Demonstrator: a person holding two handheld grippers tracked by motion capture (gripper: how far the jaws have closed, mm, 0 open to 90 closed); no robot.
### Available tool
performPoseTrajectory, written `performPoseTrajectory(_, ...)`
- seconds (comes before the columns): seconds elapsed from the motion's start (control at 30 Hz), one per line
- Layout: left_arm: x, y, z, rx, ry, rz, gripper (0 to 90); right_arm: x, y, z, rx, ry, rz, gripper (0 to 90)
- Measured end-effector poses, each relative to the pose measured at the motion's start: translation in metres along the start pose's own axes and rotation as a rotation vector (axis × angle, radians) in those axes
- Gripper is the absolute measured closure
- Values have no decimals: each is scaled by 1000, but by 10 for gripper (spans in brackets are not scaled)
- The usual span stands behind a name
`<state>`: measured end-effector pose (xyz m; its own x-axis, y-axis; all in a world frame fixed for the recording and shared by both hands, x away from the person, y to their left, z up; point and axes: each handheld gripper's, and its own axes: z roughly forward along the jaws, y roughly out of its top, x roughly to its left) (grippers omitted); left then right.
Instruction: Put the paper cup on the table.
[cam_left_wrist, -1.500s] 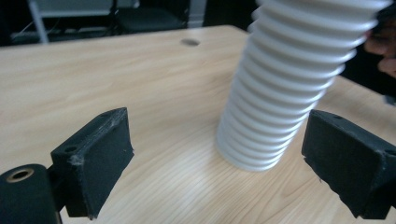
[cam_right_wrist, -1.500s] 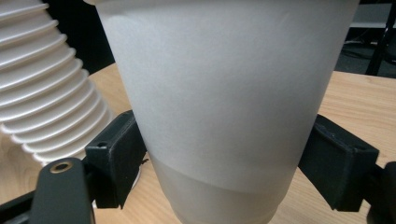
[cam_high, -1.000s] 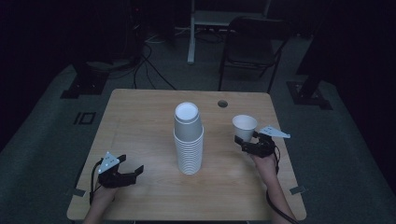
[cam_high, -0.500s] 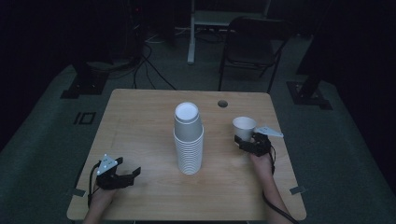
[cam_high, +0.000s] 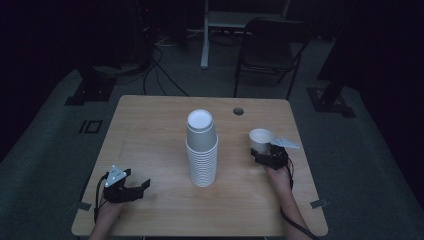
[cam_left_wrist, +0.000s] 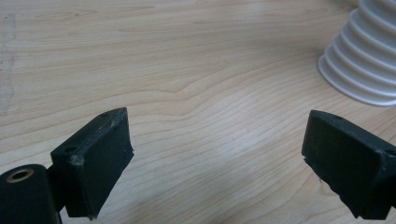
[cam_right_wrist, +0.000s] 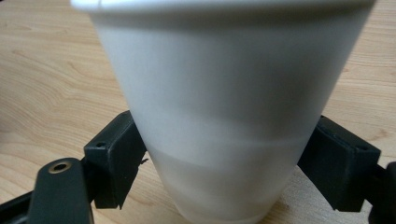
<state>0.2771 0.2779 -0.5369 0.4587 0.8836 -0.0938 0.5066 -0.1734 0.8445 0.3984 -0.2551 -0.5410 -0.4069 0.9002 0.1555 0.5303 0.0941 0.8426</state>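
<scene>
Your right gripper (cam_high: 264, 154) has its fingers (cam_right_wrist: 114, 158) closed on the lower wall of a single white foam cup (cam_high: 261, 140), which stands upright on the wooden surface (cam_high: 150, 130) just right of the tall cup stack (cam_high: 202, 150). Your left gripper (cam_high: 131, 187) rests well left of that stack, fingers (cam_left_wrist: 93, 158) wide apart, nothing between them

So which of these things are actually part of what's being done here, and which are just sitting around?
Part of the job:
- single white cup, between the right gripper jaws
- tall stack of white cups mid-table
- left gripper, open, holding nothing
- wooden table

Just lying about:
- folding chair behind the table
- cables on the floor
</scene>
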Motion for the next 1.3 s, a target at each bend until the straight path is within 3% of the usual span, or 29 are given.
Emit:
performPoseTrajectory(0.23, 6, -4, 0, 16, 23, -7, 89, 0, -1, -2, 1, 41, 7, 107)
performPoseTrajectory(0.47, 7, -4, -1, 10, 26, -16, 89, 1, -5, -6, 0, 11, -38, 102)
performPoseTrajectory(0.57, 7, -4, -1, 11, 26, -17, 89, 0, -8, -9, 8, 25, -44, 102)
performPoseTrajectory(1.3, 9, -5, -3, 14, 26, -25, 89, -3, -36, -52, 61, 94, -110, 97)
